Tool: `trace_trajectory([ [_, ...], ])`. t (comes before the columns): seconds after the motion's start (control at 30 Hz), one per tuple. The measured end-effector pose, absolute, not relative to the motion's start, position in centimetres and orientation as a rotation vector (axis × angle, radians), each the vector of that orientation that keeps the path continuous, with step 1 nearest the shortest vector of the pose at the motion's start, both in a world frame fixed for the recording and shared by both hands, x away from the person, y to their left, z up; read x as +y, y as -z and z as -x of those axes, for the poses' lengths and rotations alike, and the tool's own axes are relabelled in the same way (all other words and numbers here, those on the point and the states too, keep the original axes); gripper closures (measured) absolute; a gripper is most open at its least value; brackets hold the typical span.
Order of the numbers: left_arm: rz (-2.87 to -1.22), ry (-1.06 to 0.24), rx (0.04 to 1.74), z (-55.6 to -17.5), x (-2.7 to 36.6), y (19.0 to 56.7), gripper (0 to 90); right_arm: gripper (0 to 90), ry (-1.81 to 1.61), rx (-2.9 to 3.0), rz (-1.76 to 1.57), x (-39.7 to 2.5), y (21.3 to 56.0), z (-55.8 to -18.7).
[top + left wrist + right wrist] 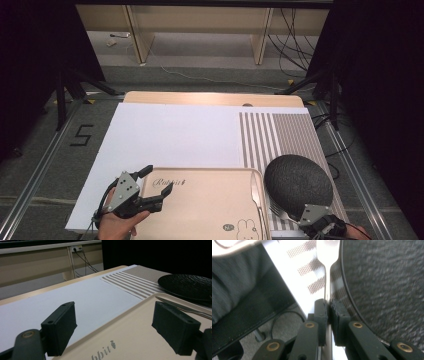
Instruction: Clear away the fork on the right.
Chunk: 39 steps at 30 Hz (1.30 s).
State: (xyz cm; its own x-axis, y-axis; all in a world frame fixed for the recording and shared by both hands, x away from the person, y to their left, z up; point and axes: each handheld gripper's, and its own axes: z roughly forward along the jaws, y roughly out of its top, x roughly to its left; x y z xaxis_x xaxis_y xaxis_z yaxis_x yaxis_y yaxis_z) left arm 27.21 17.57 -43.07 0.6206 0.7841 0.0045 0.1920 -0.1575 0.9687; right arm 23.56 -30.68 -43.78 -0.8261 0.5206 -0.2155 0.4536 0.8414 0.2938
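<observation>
A beige tray (200,210) printed with a rabbit lies at the table's near edge. My left gripper (159,179) is open over its far left corner, one jaw on each side of the rim (117,315), and nothing is between them. A silver knife (255,189) rests along the tray's right side. A black textured plate (298,184) sits on the striped placemat (280,132). My right gripper (329,307) is shut on the handle of a silver fork (327,257), which lies just left of the plate (387,290) on the placemat.
A large white sheet (170,135) covers the left and middle of the table. The table's near edge runs close under the right gripper, with grey floor (287,327) below. Cables and table legs stand on the floor beyond the far edge.
</observation>
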Motion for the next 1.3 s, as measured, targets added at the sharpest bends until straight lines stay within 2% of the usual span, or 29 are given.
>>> trace_trajectory([
  [0.5, -1.686, -0.636, 0.814, -27.3, 17.6, 43.1, 18.6, 84.8, -0.532, 2.707, -0.695, -29.5, 42.3, -24.0],
  [0.9, -1.681, -0.636, 0.816, -27.2, 17.6, 43.1, 18.6, 84.8, -0.789, 2.713, -0.851, -28.3, 41.3, -24.9],
  [1.3, -1.673, -0.64, 0.817, -27.2, 17.7, 43.0, 18.5, 84.8, -1.033, 2.724, -0.95, -25.0, 40.2, -26.5],
])
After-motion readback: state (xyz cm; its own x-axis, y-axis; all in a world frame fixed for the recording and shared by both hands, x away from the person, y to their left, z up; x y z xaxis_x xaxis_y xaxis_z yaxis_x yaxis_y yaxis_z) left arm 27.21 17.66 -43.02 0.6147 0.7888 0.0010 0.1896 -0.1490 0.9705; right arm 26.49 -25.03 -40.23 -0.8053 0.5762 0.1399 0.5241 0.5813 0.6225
